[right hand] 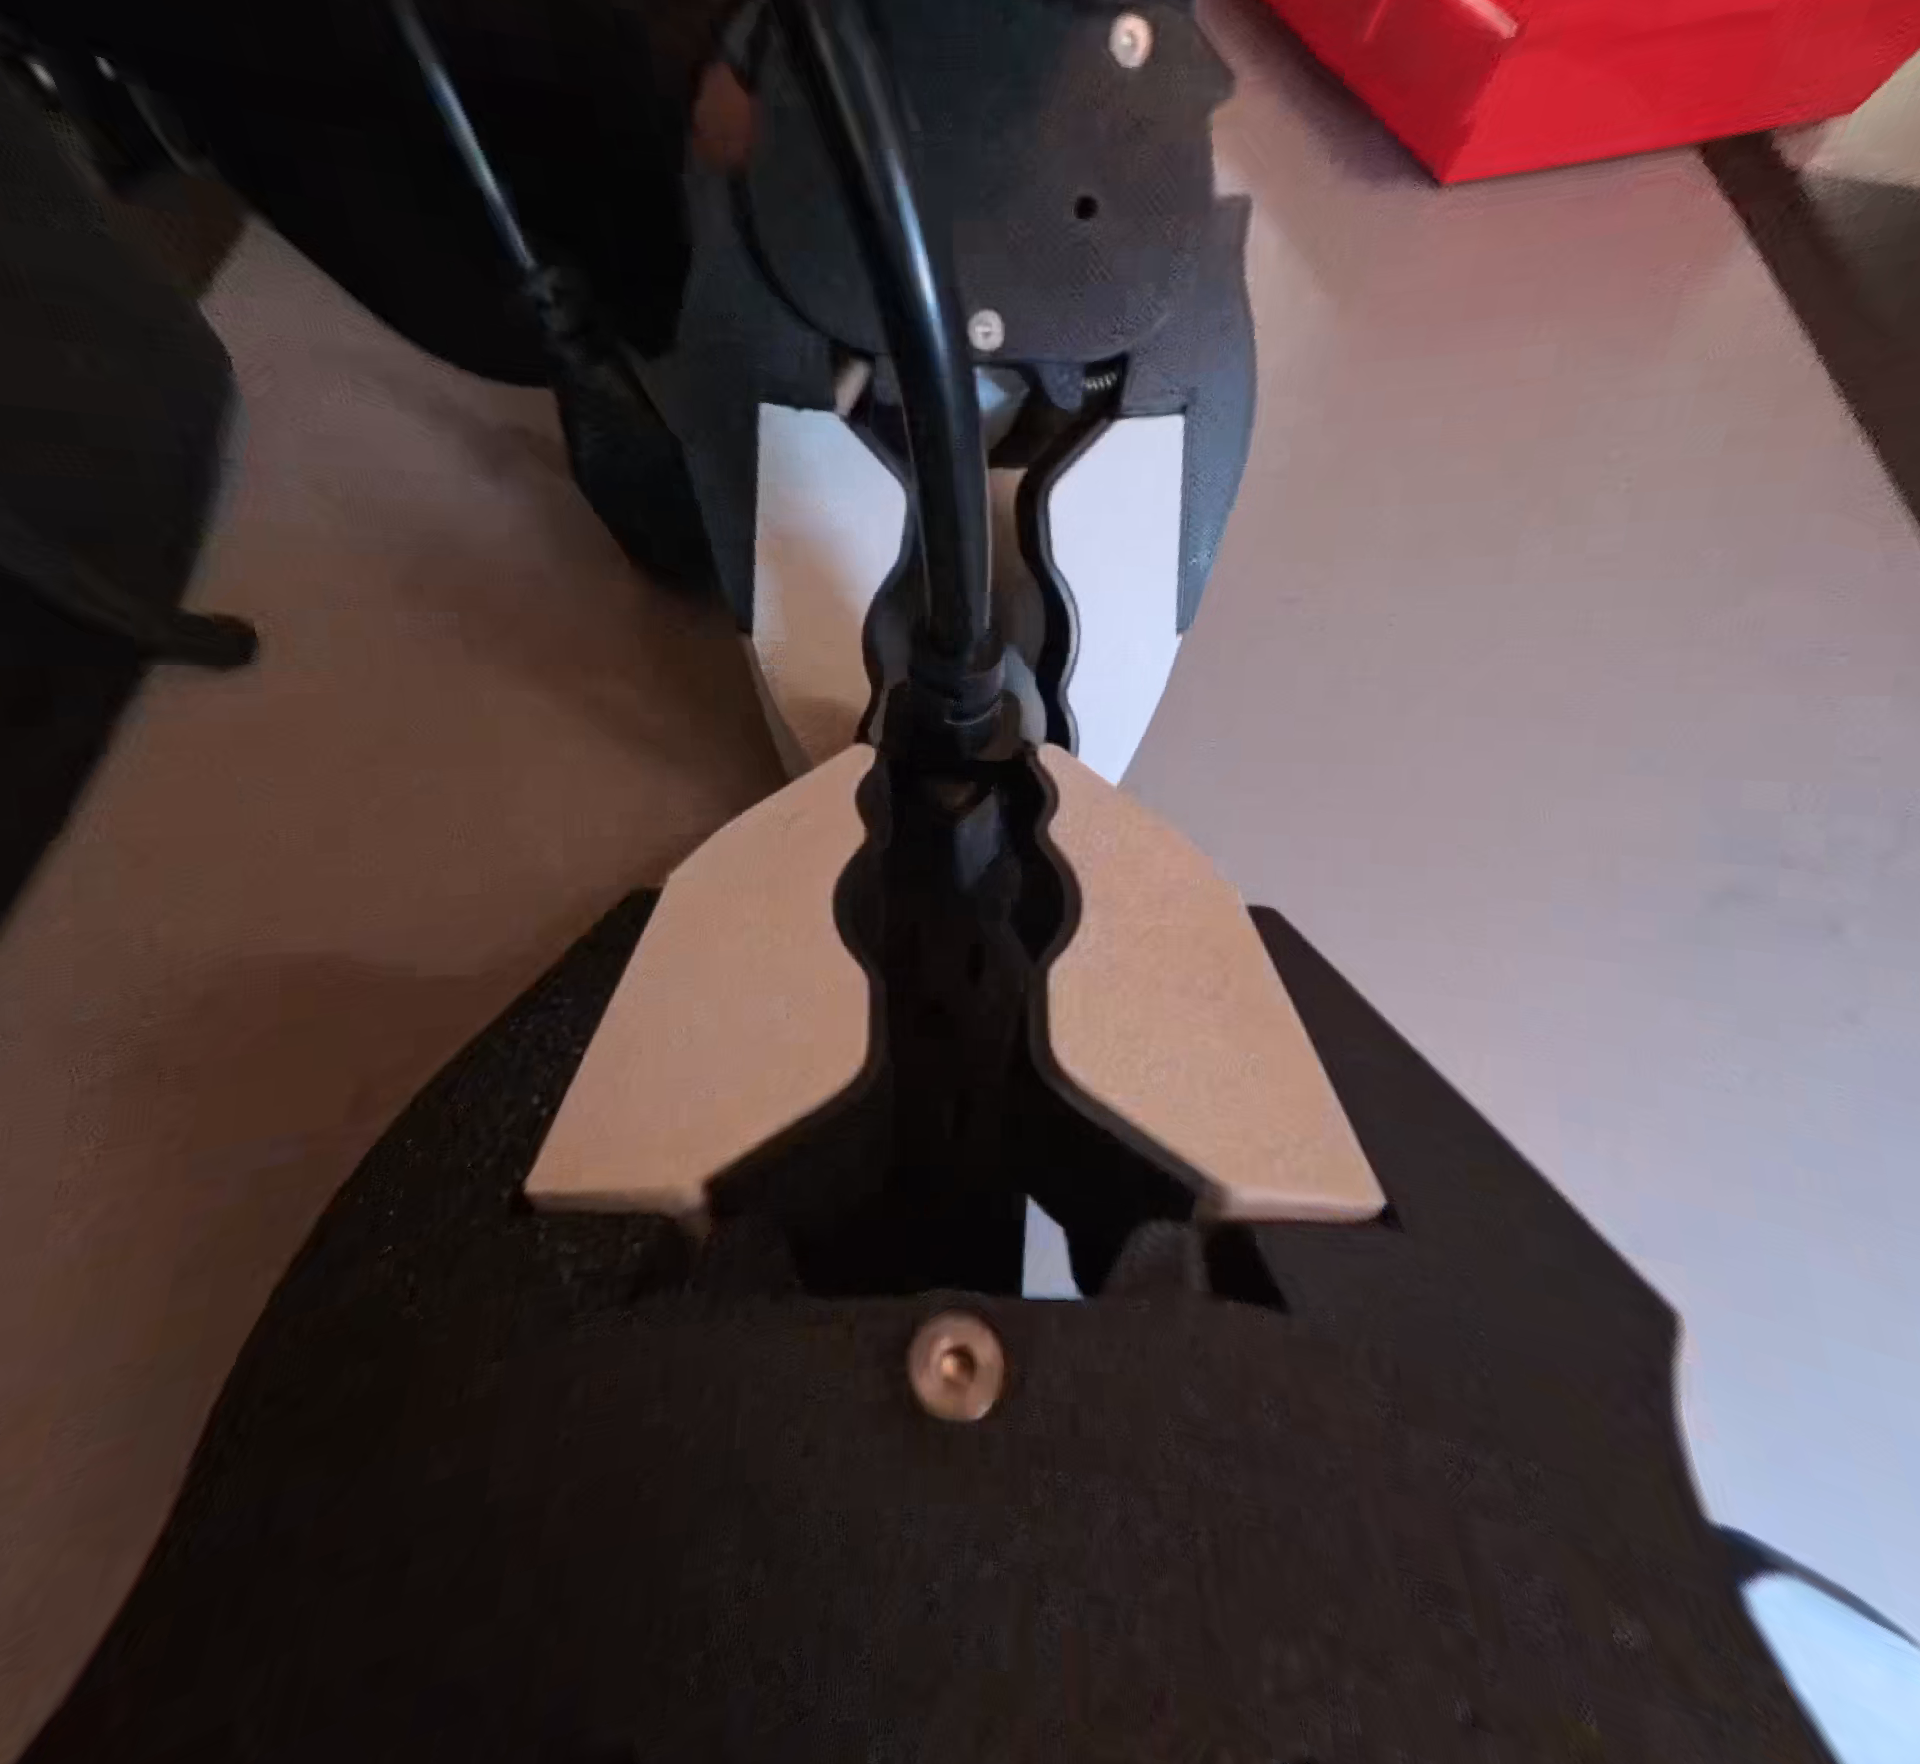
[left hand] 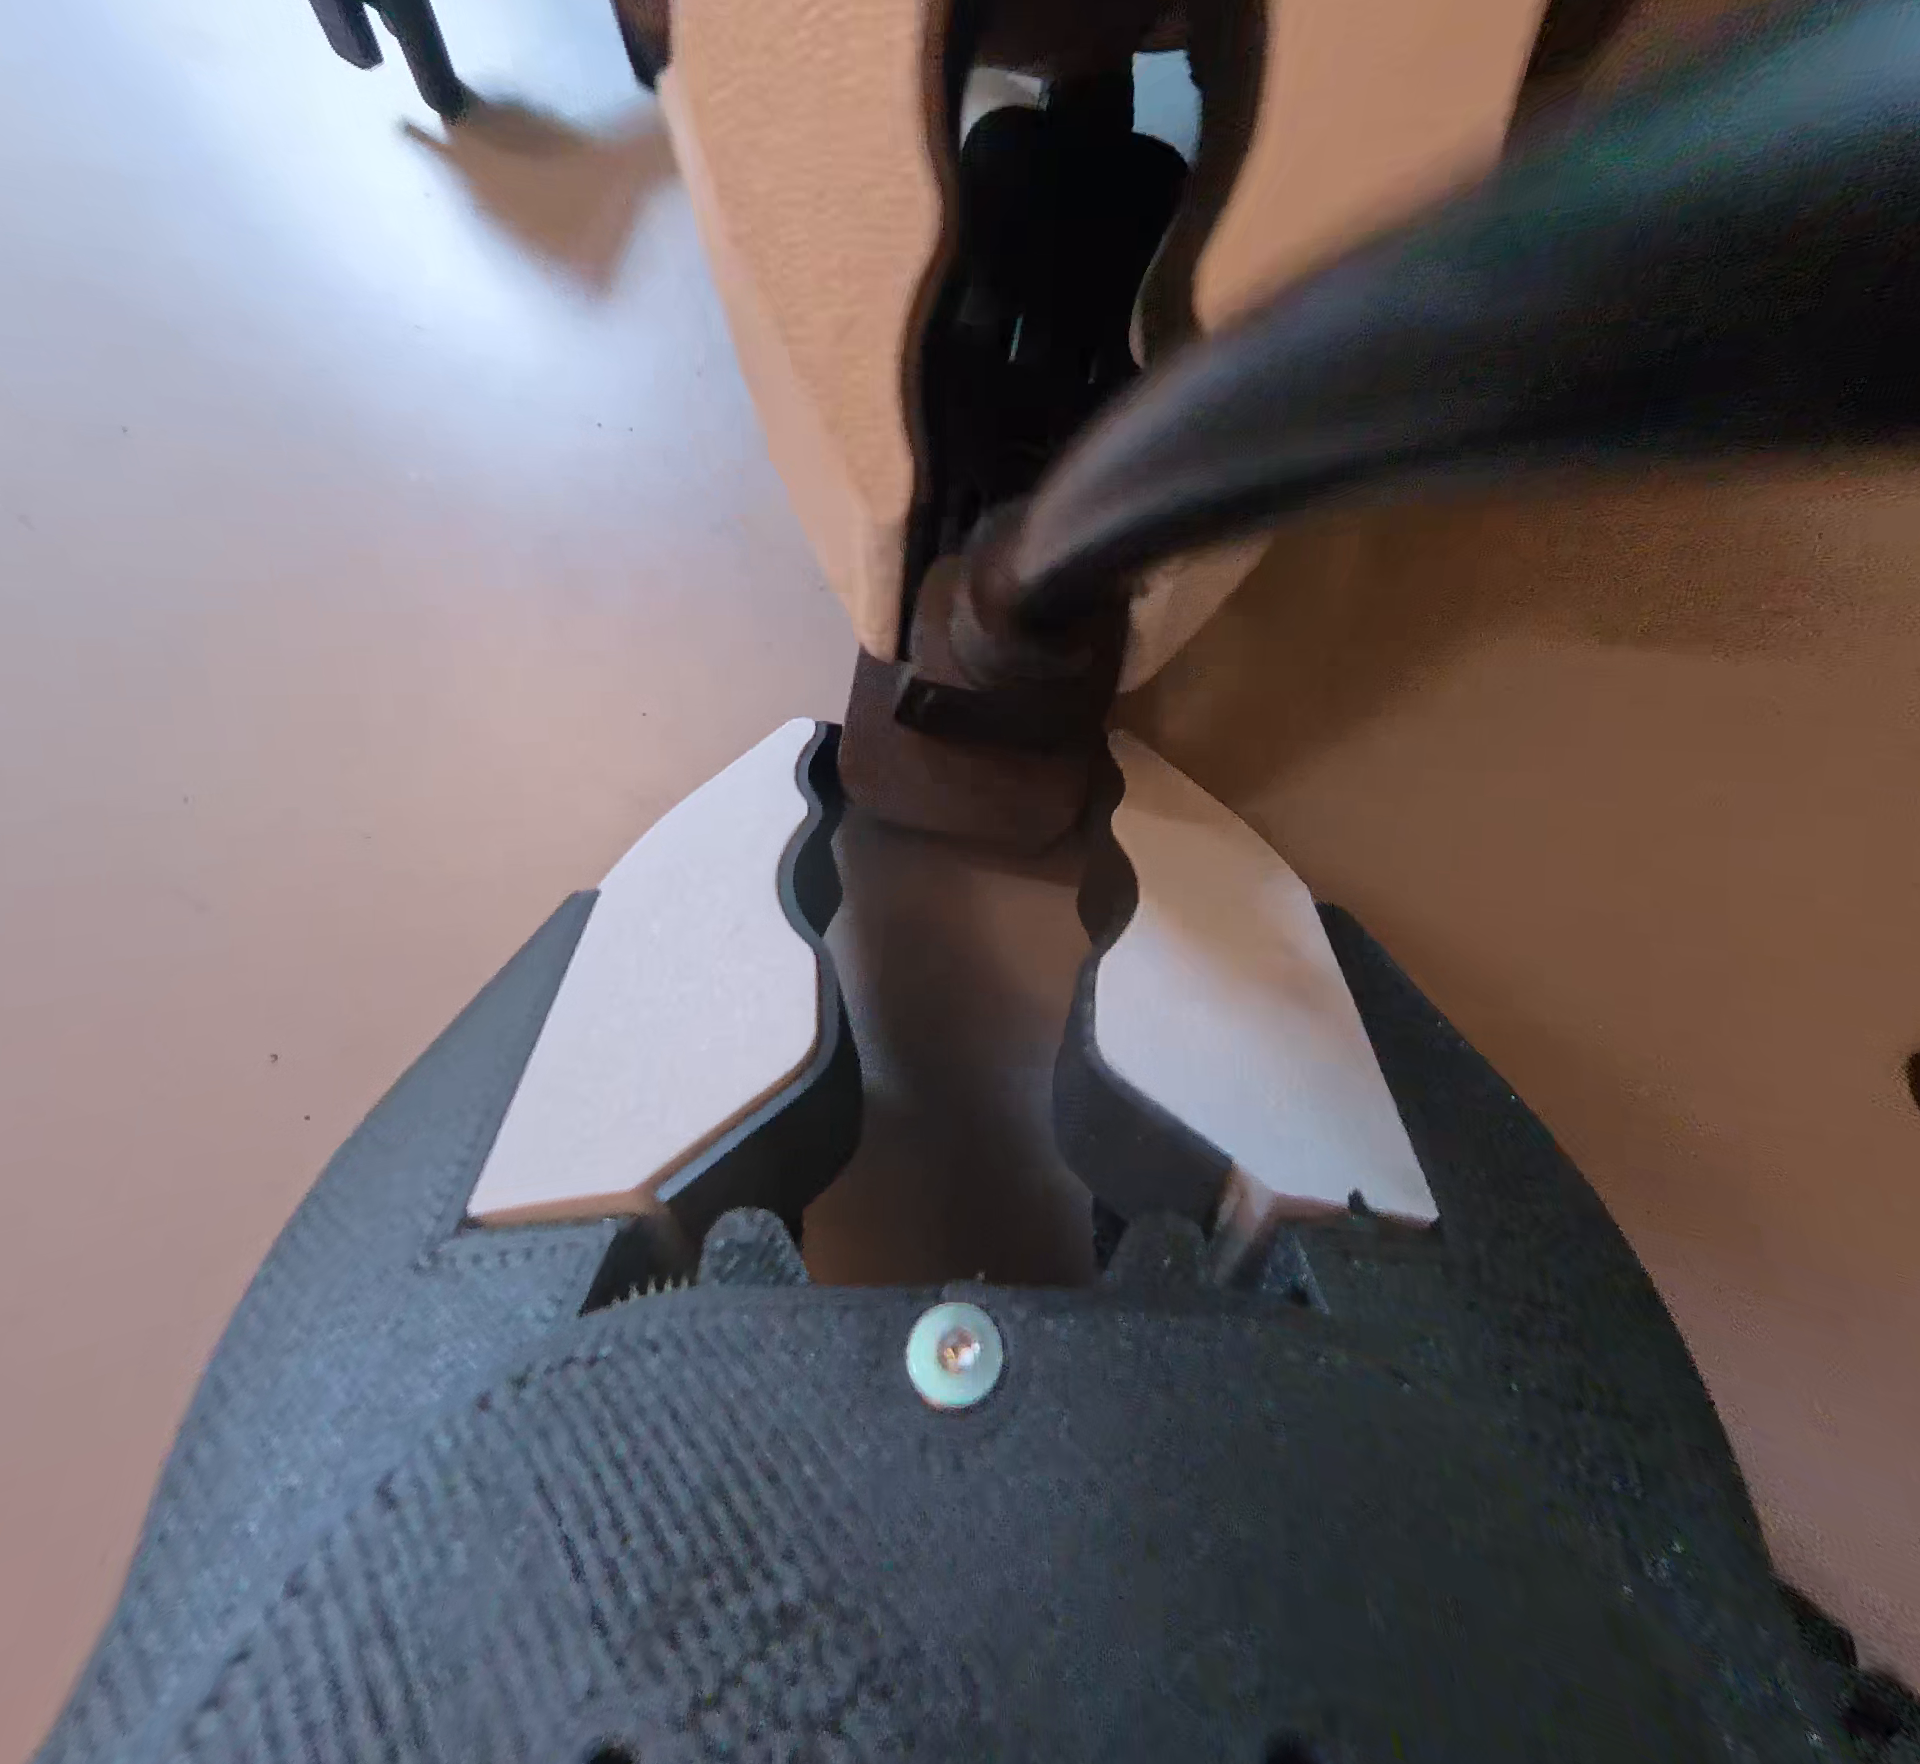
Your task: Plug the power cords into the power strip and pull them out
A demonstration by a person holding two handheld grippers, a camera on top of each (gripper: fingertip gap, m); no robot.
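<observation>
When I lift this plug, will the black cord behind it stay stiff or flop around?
Probably floppy: the black cord curves loosely away from the plug. Its thick jacket may resist tight bends. Its glossy surface looks slippery.

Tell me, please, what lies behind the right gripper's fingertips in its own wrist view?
Directly behind the right gripper, the left gripper faces it tip to tip, with a black cord arching between them. The cord's plug is hidden between the fingers.
</observation>
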